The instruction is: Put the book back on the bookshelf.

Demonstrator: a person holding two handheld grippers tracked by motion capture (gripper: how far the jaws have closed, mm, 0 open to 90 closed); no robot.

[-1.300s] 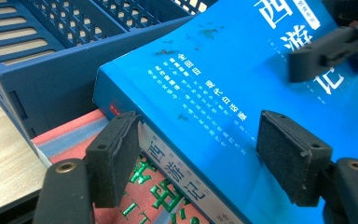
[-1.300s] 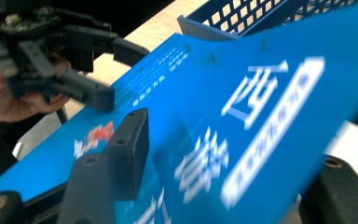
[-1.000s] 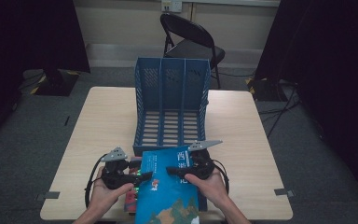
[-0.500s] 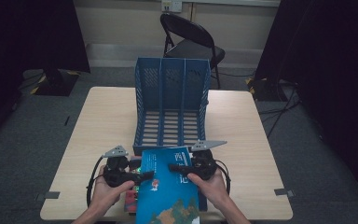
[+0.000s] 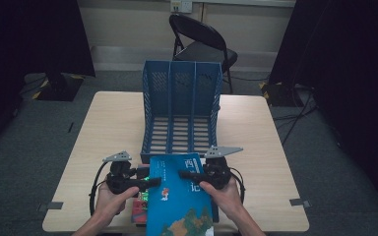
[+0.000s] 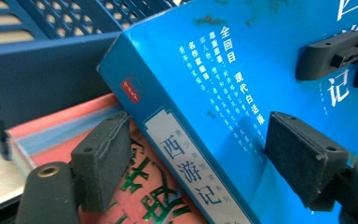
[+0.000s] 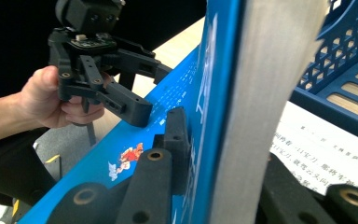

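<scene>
Table (image 5: pixel 103 128): pale wood, blue file rack (image 5: pixel 182 108) standing toward 12 o'clock.
Blue book (image 5: pixel 179 196): at 6 o'clock, lifted off the red book (image 5: pixel 140 209) beneath, just short of the rack's mouth.
Right gripper (image 7: pixel 205 140): jaws have just been closing; now clamped on the blue book's fore edge, pages between the pads.
Left gripper (image 6: pixel 205 158): jaws have just been narrowing slightly, yet stand wide, straddling the spine corner without pressing.
Meaning: the right gripper carries the book; the left only steadies.
</scene>
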